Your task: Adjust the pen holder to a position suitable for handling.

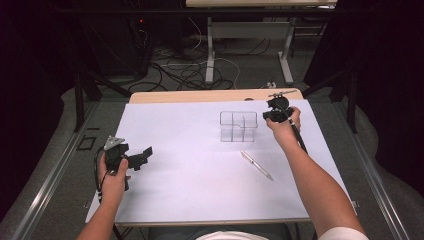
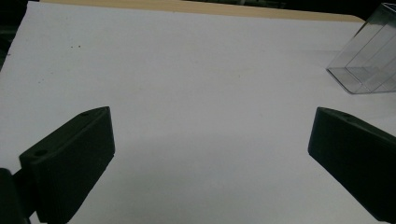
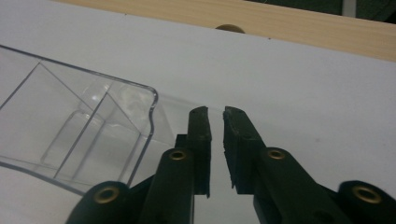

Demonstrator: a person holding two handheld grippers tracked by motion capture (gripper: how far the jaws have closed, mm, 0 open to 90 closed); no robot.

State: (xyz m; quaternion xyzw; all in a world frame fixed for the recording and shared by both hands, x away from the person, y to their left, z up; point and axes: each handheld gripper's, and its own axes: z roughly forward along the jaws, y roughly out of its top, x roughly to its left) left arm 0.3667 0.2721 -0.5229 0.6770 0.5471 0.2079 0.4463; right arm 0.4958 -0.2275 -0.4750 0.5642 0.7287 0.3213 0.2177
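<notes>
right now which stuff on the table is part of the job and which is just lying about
In the job:
- clear divided box, beside the right gripper
- pen lying on the white sheet
- left gripper, open over bare sheet

Lying about:
- cables on the floor
- second table behind

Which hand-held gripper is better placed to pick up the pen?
Probably the right hand-held gripper: the pen lies on its side of the table, below the clear organizer. The left hand-held gripper is open but farther off.

A clear plastic organizer (image 1: pixel 238 126), a seemingly silver pen (image 1: pixel 256 165), black jaws, a white table sheet (image 1: pixel 190 165).
</notes>
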